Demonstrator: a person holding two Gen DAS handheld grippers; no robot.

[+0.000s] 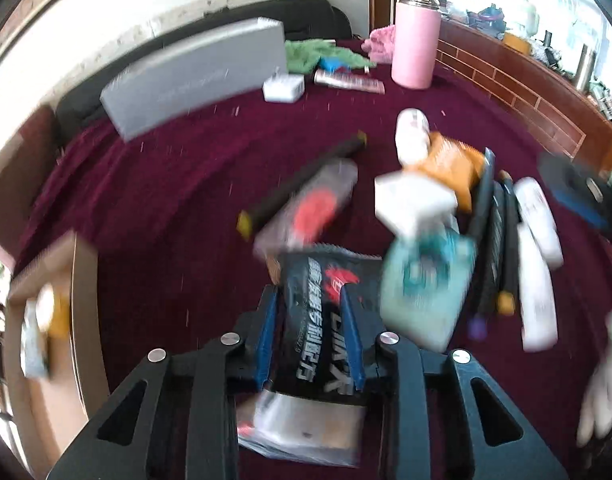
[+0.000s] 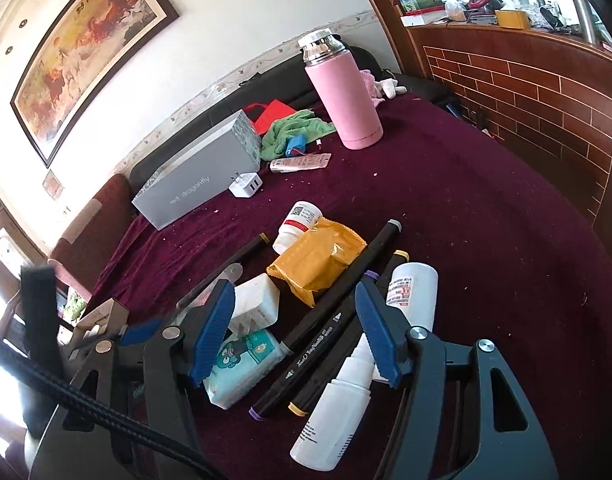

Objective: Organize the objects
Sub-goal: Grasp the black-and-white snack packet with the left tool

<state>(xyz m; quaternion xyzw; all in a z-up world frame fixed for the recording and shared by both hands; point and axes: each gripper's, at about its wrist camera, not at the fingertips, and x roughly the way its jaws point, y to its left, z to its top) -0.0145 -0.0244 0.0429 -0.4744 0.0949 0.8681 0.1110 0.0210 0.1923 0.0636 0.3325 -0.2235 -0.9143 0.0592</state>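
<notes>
In the blurred left wrist view my left gripper (image 1: 308, 290) is shut on a black sachet (image 1: 318, 316) with white lettering, its blue pads pressing on both long edges. A clear plastic packet (image 1: 302, 428) shows under the sachet. In the right wrist view my right gripper (image 2: 294, 288) stands open over a pile with nothing gripped. Under it lie black markers (image 2: 338, 308), a cartoon-print tissue pack (image 2: 242, 364), a white spray bottle (image 2: 334, 412), a white charger block (image 2: 254, 300) and an orange packet (image 2: 318, 260).
A maroon cloth (image 2: 486, 240) covers the table. At the back stand a grey box (image 2: 194, 184), a pink flask (image 2: 342, 96), a green cloth (image 2: 294, 128) and a white plug adapter (image 2: 246, 186). An open cardboard box (image 1: 54, 300) sits at the left; a brick-pattern counter (image 2: 526, 92) borders the right.
</notes>
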